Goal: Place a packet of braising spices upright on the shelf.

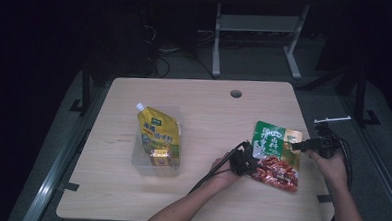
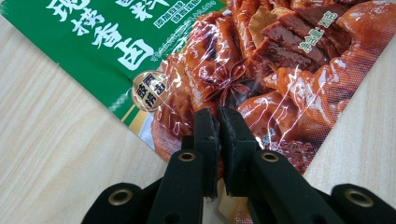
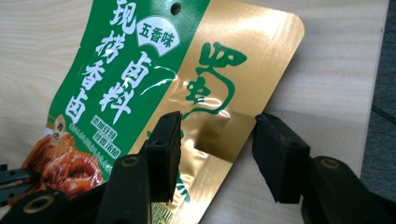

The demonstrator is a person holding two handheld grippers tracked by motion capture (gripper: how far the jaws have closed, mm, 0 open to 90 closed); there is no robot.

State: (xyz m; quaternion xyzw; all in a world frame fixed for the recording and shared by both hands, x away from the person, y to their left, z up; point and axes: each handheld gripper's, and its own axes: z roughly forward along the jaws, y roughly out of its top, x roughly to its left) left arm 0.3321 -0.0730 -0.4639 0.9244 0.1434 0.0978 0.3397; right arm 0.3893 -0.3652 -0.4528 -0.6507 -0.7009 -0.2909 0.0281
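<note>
A flat seasoning pouch, green and gold at the top with red braised meat printed below, lies at the right of the wooden table. My left gripper is at the pouch's lower left edge. In the left gripper view its jaws are shut together on the red part of the pouch. My right gripper is at the pouch's upper right edge. In the right gripper view it stands open astride the gold edge of the pouch, with neither pad pressing on it.
A yellow spouted pouch lies in a clear plastic box at the table's left. A cable hole sits near the far edge. The table's right edge runs just beside the right hand. Metal desk legs stand beyond.
</note>
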